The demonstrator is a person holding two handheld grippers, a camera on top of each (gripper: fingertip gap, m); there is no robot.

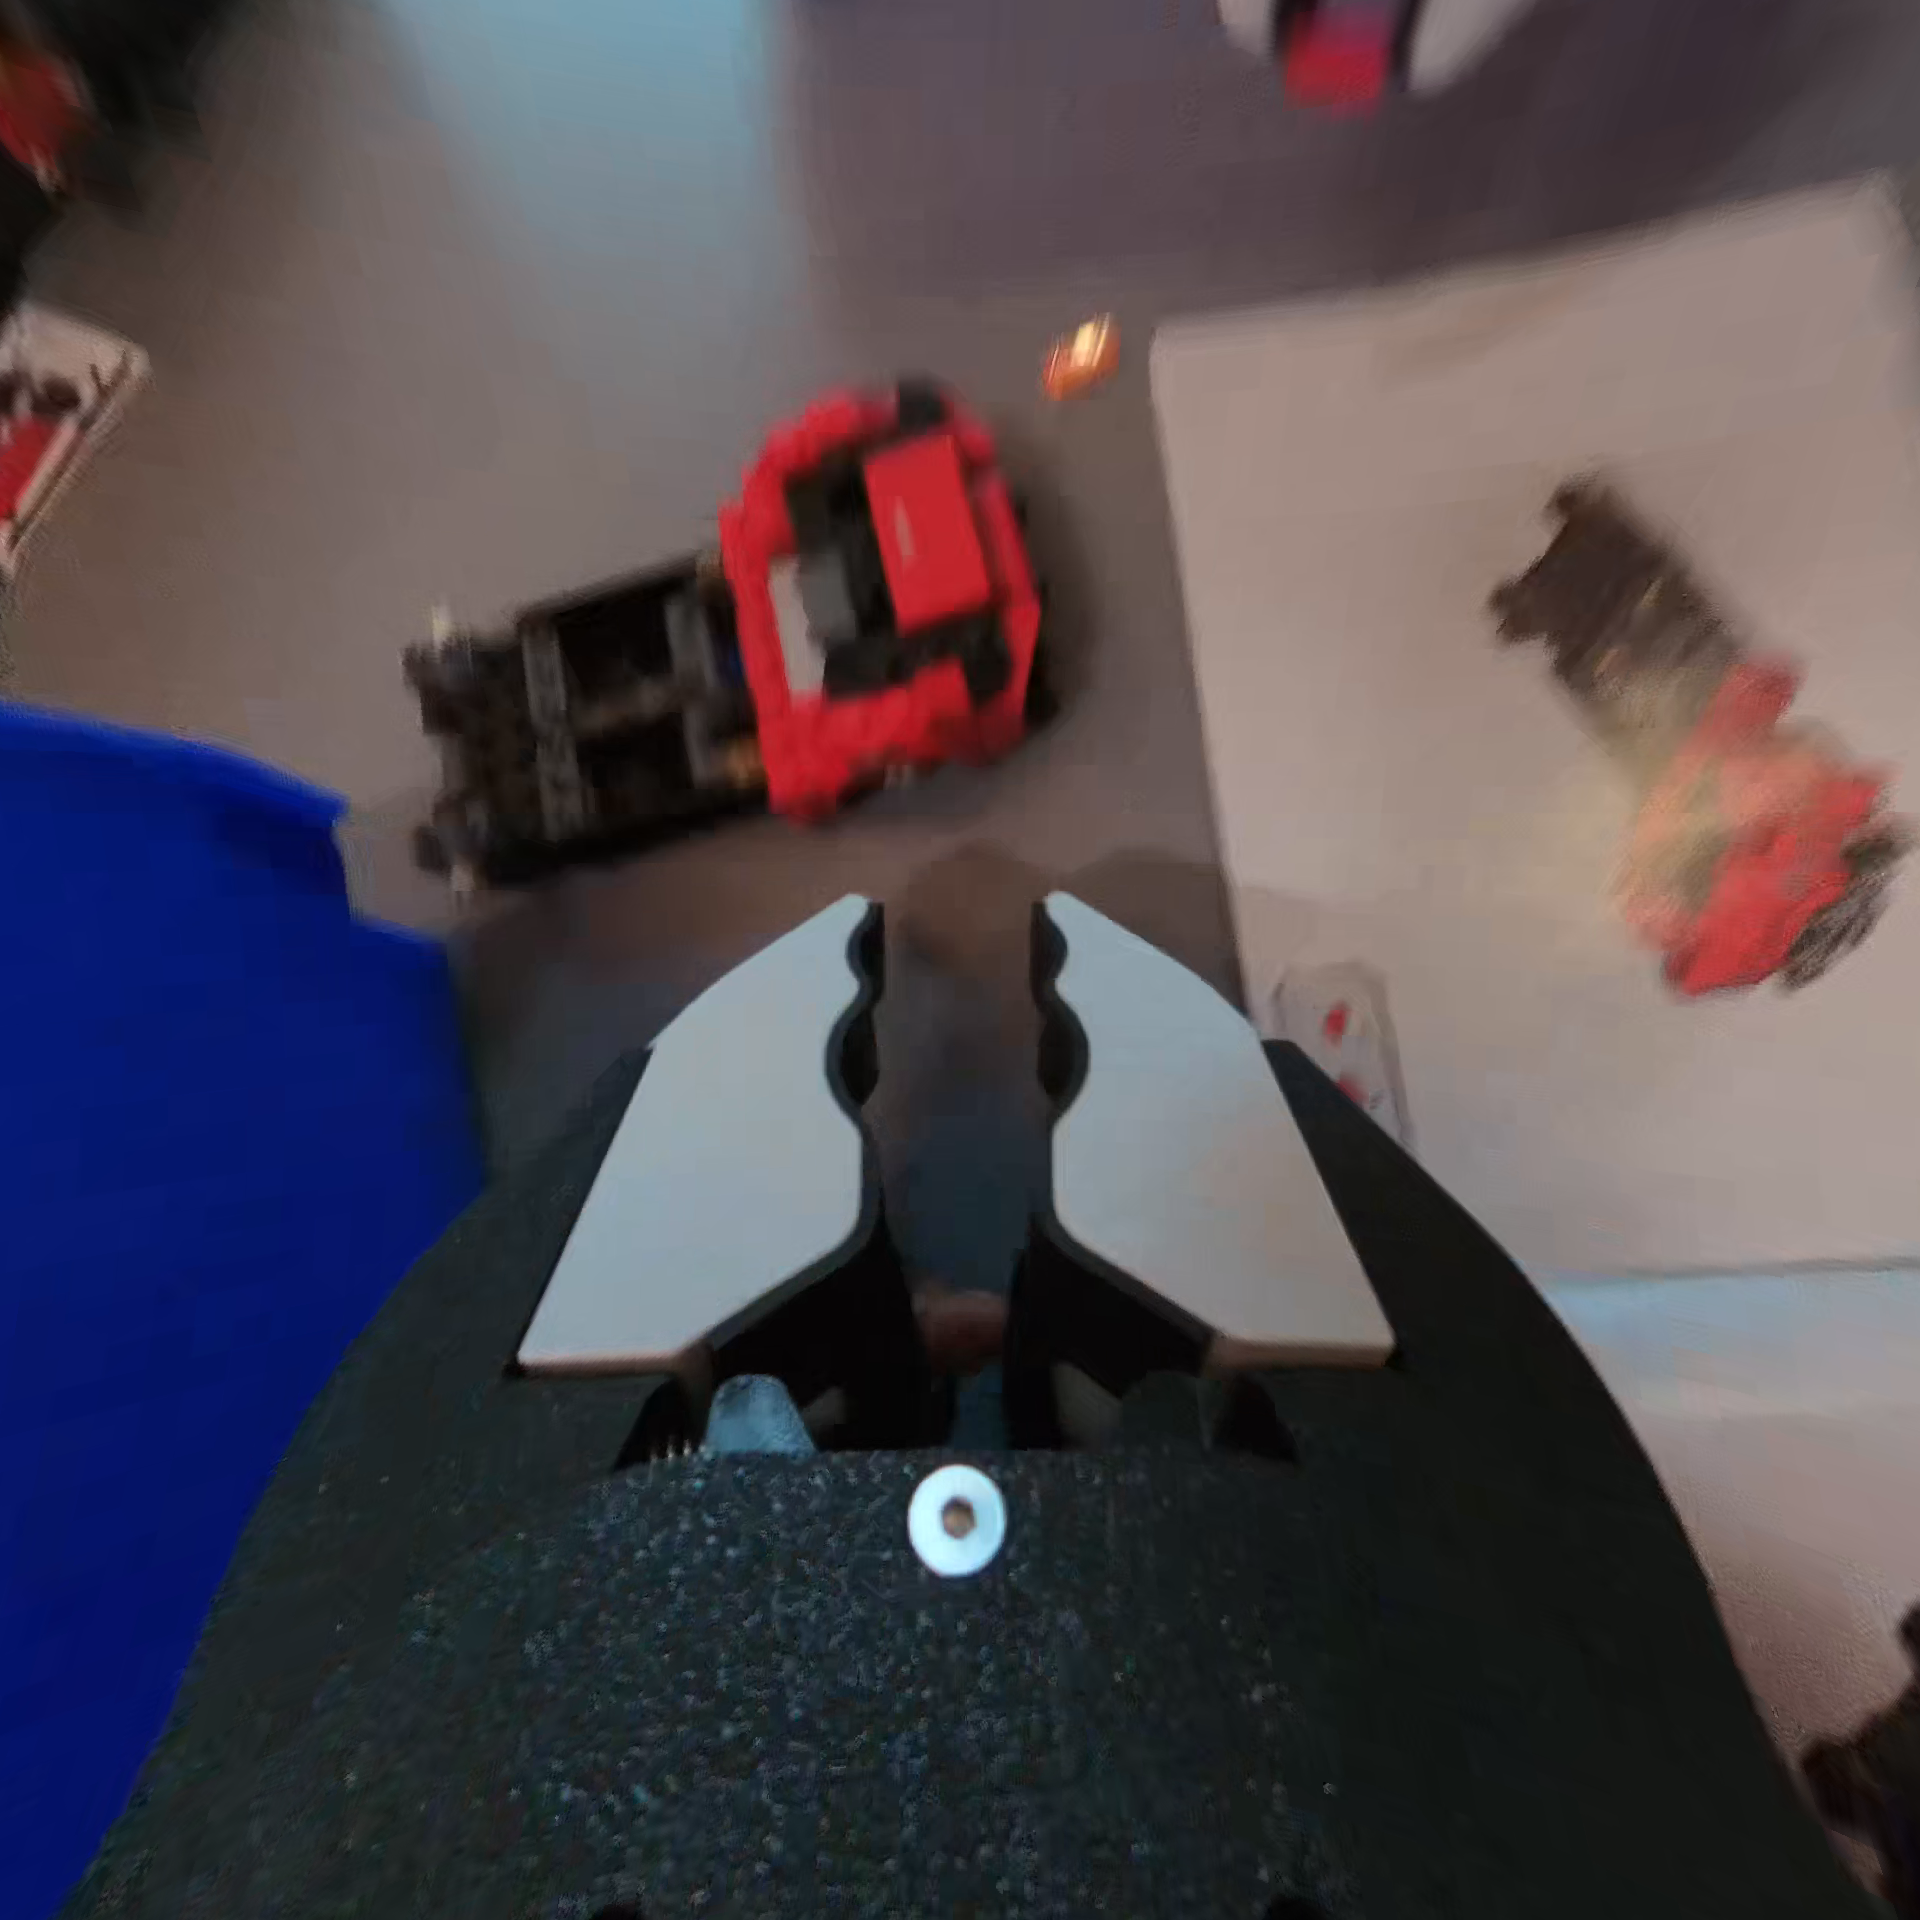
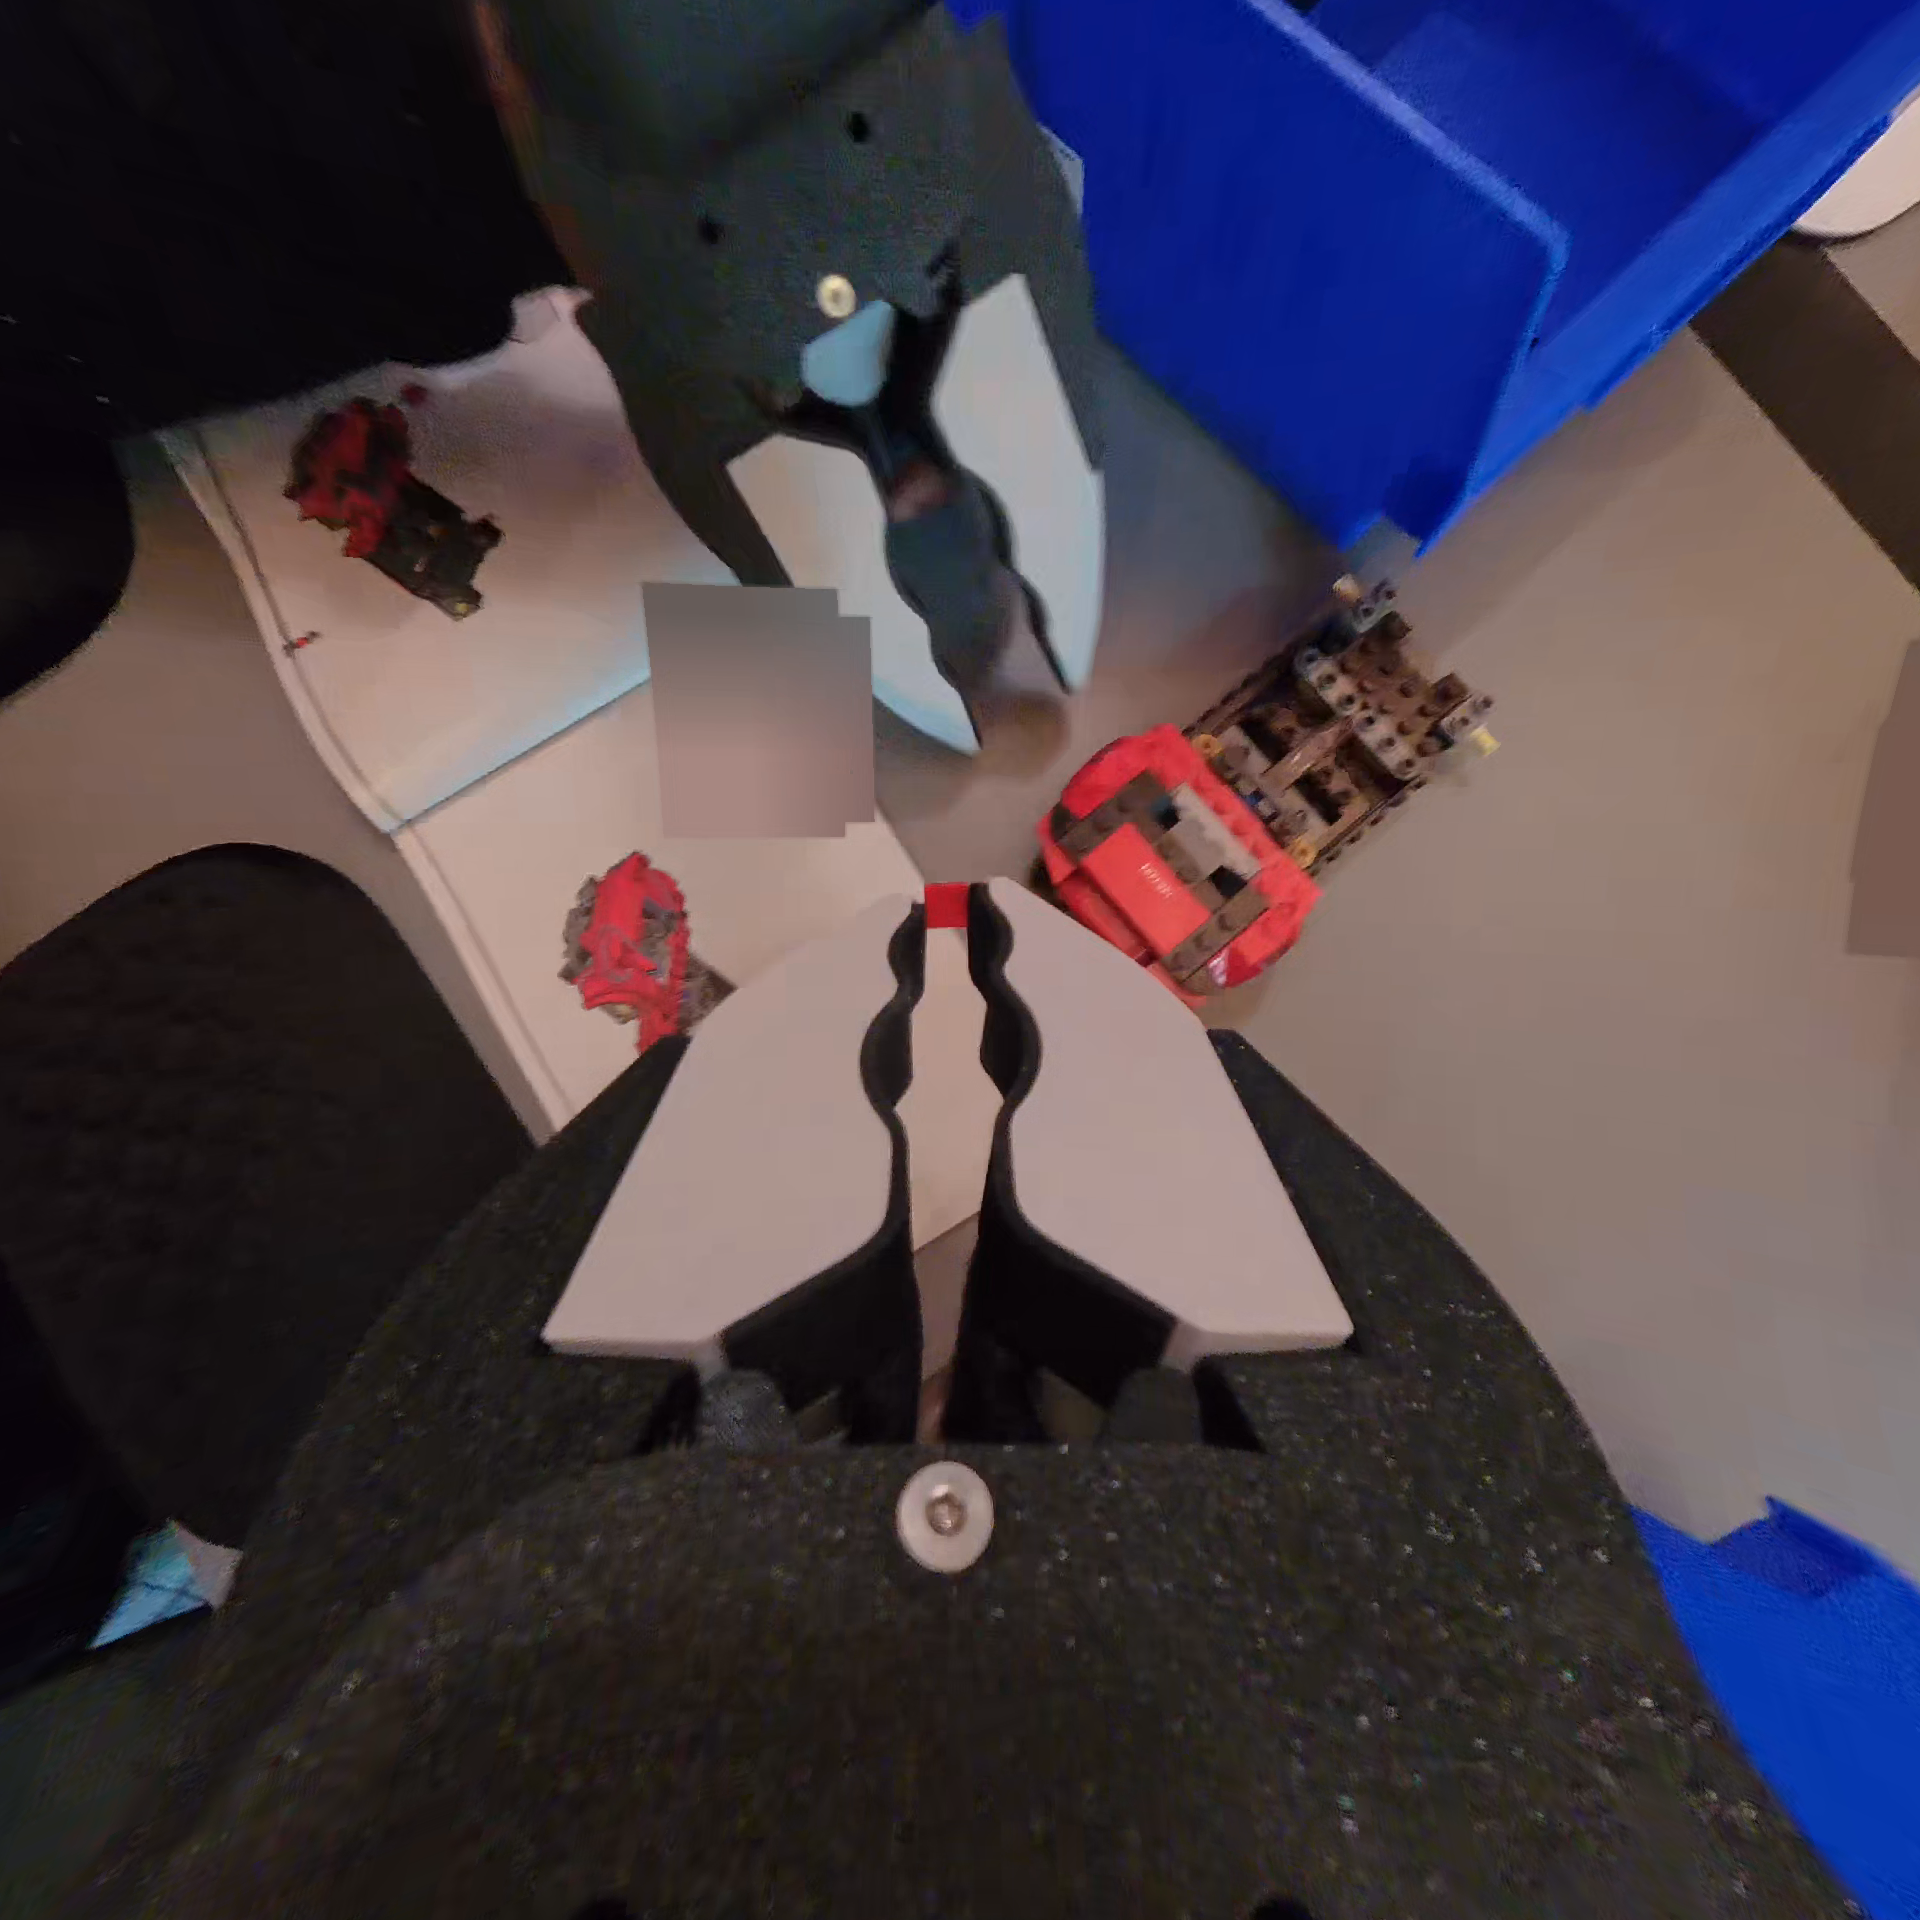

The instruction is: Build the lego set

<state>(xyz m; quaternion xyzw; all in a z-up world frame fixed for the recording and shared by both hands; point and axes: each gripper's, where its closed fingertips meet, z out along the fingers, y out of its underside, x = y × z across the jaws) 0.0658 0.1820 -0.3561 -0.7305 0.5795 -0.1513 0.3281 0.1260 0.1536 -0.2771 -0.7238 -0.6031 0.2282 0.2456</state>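
Observation:
A part-built lego car with a red front and a black open frame lies on the grey table; it also shows in the right wrist view. My left gripper hovers just short of it, jaws a little apart with nothing between them; this view is blurred. It shows from the front in the right wrist view. My right gripper is shut on a small red brick at its fingertips, held above the table just left of the car's red end.
A white instruction booklet with printed pictures of the car lies open beside the car. A blue bin stands behind the car and shows at the left. Another blue bin sits near right. A small orange piece lies beyond the car.

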